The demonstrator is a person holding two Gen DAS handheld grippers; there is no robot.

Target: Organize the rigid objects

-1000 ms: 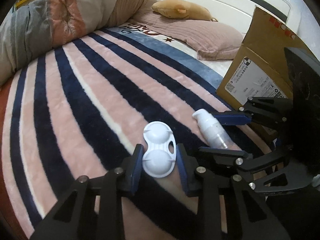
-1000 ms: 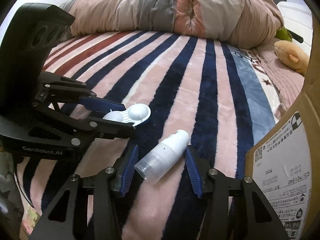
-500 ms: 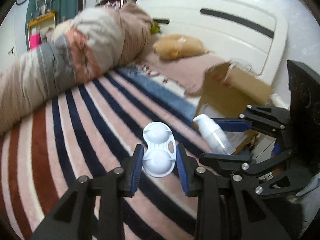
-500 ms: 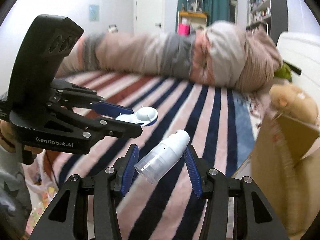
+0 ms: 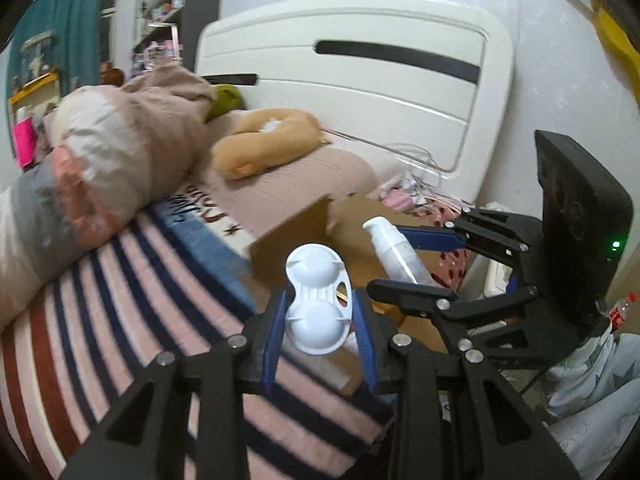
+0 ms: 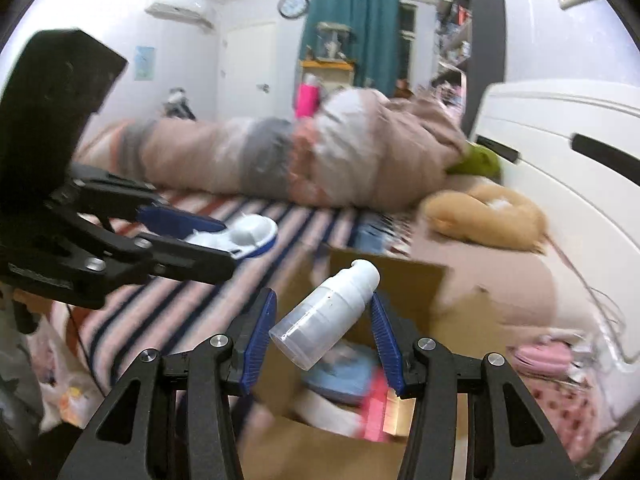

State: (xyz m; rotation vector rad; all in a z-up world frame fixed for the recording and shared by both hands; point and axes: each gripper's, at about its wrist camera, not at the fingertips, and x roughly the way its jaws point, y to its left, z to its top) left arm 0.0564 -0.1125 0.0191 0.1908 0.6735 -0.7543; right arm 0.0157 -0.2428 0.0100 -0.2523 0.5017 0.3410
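Observation:
My left gripper (image 5: 318, 322) is shut on a white two-lobed contact lens case (image 5: 316, 300) and holds it in the air above the striped bed, at the near edge of an open cardboard box (image 5: 288, 240). My right gripper (image 6: 320, 320) is shut on a white pump bottle (image 6: 326, 314) with a clear cap, held over the open box (image 6: 400, 276). The bottle also shows in the left wrist view (image 5: 396, 250), and the lens case shows in the right wrist view (image 6: 250, 234). The two grippers are side by side.
The box holds a blue item (image 6: 344, 378) and a pink item (image 6: 376, 408). A rolled quilt (image 6: 280, 160) lies along the far side of the bed. A tan plush pillow (image 5: 264, 144) lies by the white headboard (image 5: 360, 68). A drink bottle (image 5: 620, 312) stands at the right.
Both grippers have risen from the striped blanket with their objects and swung toward the cardboard box. The lens case and the pump bottle were lying on the blanket and are now in the air.

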